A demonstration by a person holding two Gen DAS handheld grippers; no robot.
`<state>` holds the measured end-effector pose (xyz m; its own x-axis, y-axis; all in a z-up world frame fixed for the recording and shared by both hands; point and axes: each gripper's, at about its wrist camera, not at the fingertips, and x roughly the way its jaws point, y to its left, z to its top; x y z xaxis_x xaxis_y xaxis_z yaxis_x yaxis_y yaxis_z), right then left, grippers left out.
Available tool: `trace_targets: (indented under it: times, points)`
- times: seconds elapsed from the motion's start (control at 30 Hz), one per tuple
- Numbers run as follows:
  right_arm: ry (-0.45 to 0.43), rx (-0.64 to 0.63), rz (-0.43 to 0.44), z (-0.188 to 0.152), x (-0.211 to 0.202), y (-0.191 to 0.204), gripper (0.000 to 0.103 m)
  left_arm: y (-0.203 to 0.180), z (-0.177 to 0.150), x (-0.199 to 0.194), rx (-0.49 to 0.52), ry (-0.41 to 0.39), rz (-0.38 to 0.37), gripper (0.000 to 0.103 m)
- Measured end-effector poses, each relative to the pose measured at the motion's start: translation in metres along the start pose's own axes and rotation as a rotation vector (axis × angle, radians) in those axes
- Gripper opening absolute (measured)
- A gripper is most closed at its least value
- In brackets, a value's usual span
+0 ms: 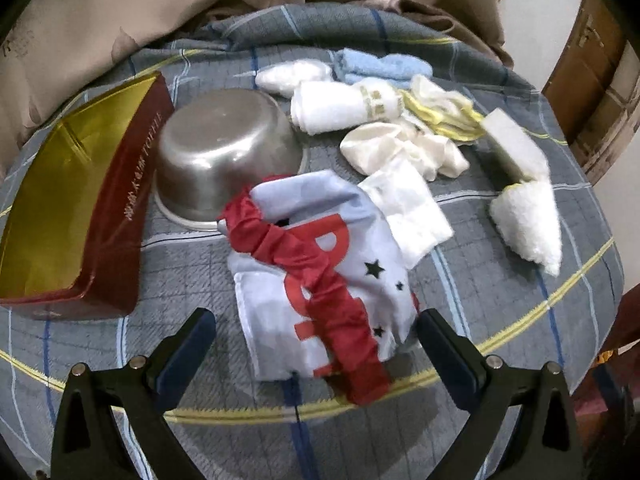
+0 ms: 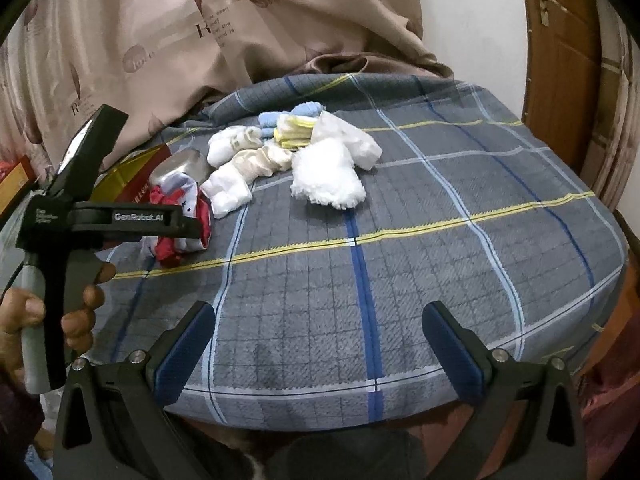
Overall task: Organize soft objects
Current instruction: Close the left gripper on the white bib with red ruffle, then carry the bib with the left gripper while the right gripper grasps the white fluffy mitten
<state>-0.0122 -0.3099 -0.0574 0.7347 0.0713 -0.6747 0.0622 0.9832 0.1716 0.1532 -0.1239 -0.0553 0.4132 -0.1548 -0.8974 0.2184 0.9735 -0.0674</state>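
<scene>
- Two grippers, both empty. Left gripper [image 1: 316,322]: jaws wide, nothing between the pads. Right gripper [image 2: 318,316]: jaws wide, over bare bedsheet [image 2: 440,240], well apart from all cloth.
- Step in hand (judged): start of a pick. Left unit lines up on the red/white printed cloth [image 1: 320,280]; no grasp made yet.
- Cloth position rel. to left gripper: crumpled, lying on the sheet, near end sits between the two fingertips; red band runs from far-left to near-right across it. Right fingertip appears just beside the cloth edge; contact cannot be confirmed.
- Far-left of cloth: steel bowl [image 1: 224,156], mouth down, touching or just beside the cloth's far edge. Left of the bowl: open red/gold box [image 1: 72,208], prob. a drop-off container.
- Far-right: pile of white, blue and yellow-trimmed soft items [image 1: 384,120]; fluffy white piece [image 1: 528,220] lies apart at right.
- Next move calls for: advance left gripper so the pads straddle a thick fold, then close. Thin slippery fabric may slide out; bite a bunched section, not a single layer.
- Right gripper: idle, avail. for the far pile.
</scene>
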Motion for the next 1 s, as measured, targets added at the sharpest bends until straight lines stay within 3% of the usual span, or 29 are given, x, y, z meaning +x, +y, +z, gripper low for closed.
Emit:
trace_targets:
  times: [0.13,0.33,0.43,0.5,0.6,0.7,1.0]
  points:
    - [0.011,0.009,0.002,0.001,0.005,-0.003,0.103,0.007,0.000,0.013,-0.030,0.024,0.005,0.103]
    - [0.024,0.011,0.004,0.002,0.010,-0.003,0.103,0.006,0.001,0.013,-0.021,-0.002,0.013,0.103]
    - [0.022,0.008,-0.002,0.003,0.010,-0.004,0.103,0.004,-0.002,0.010,-0.020,-0.017,0.011,0.089]
    - [0.019,0.009,-0.008,0.004,0.010,-0.006,0.103,-0.001,-0.004,0.003,-0.003,-0.027,-0.005,0.060]
    - [0.019,0.019,-0.017,0.007,0.011,-0.011,0.103,-0.007,-0.008,-0.005,0.022,-0.023,-0.004,0.042]
    - [0.011,0.026,-0.024,0.011,0.009,-0.016,0.103,-0.009,-0.011,-0.010,0.029,-0.027,0.000,0.034]
    - [-0.016,-0.014,-0.016,0.040,0.008,-0.017,0.103,-0.001,-0.029,-0.030,0.014,-0.044,-0.030,0.032]
